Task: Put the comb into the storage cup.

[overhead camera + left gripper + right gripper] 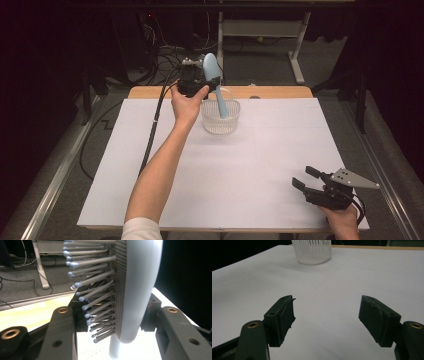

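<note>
The hairbrush (215, 82), pale blue with a long handle, stands nearly upright above the far middle of the table (280, 150), its handle pointing down into a small clear ribbed basket (220, 121) and its bristled head rising above the rim. The left gripper (202, 86) holds it by the head: in the left gripper view the jaws sit close on either side, one against the smooth back and the other in among the bristles (95, 295) (the pins end in small rounded tips). Whether the handle end already rests on the basket floor cannot be told, since the clear wall blurs it. Judged from this, the job of putting the brush into the basket is mostly done; what appears left is to lower it the last bit if needed, let go, and draw the hand away without tipping the light basket. Nothing but the handle can be made out inside the basket, and the basket itself stands upright on the white sheet near the far wooden edge. The right gripper (306, 179) rests at the near right corner of the table, well apart from the basket, with its jaws spread wide and nothing between them.
</note>
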`<state>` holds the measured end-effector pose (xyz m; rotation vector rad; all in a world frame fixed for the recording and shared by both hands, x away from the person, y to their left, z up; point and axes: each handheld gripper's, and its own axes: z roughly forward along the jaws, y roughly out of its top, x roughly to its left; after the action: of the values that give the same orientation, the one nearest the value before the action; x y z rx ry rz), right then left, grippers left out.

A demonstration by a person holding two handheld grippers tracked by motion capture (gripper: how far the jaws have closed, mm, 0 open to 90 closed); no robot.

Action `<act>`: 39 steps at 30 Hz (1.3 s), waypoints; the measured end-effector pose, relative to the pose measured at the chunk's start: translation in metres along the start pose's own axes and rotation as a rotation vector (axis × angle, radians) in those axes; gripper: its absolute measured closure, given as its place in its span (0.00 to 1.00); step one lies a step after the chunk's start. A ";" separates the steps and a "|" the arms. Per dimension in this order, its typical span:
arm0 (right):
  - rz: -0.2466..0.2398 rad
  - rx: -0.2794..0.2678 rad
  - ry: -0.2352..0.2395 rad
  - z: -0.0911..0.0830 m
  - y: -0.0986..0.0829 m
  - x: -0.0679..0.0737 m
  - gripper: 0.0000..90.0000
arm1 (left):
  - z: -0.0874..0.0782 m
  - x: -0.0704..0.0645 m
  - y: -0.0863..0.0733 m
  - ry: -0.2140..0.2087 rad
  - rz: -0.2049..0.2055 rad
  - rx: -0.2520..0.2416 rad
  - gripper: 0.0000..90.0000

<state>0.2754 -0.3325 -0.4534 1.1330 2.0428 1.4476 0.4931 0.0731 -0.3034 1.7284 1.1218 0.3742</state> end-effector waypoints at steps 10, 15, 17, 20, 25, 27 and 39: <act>-0.005 0.001 0.003 0.000 0.000 0.000 0.32 | 0.012 -0.002 -0.005 0.007 0.005 0.016 0.58; -0.005 0.000 0.005 0.000 0.000 0.000 0.32 | 0.018 -0.003 -0.009 0.011 0.010 0.031 0.58; -0.004 0.001 0.005 0.000 0.000 0.000 0.32 | 0.019 -0.003 -0.010 0.011 0.009 0.031 0.58; -0.003 0.001 0.007 0.000 0.000 0.000 0.32 | 0.022 -0.003 -0.012 0.009 0.001 0.029 0.58; -0.005 0.000 0.009 0.000 0.000 0.000 0.32 | 0.027 -0.004 -0.016 0.011 -0.007 0.030 0.58; -0.004 -0.001 0.009 0.000 0.000 0.000 0.32 | 0.030 -0.005 -0.018 0.013 -0.010 0.030 0.58; -0.005 -0.006 0.011 0.000 0.000 0.000 0.33 | 0.041 -0.002 -0.032 0.035 -0.026 0.035 0.57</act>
<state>0.2750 -0.3324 -0.4531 1.1194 2.0461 1.4599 0.5043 0.0500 -0.3487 1.7415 1.1812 0.3718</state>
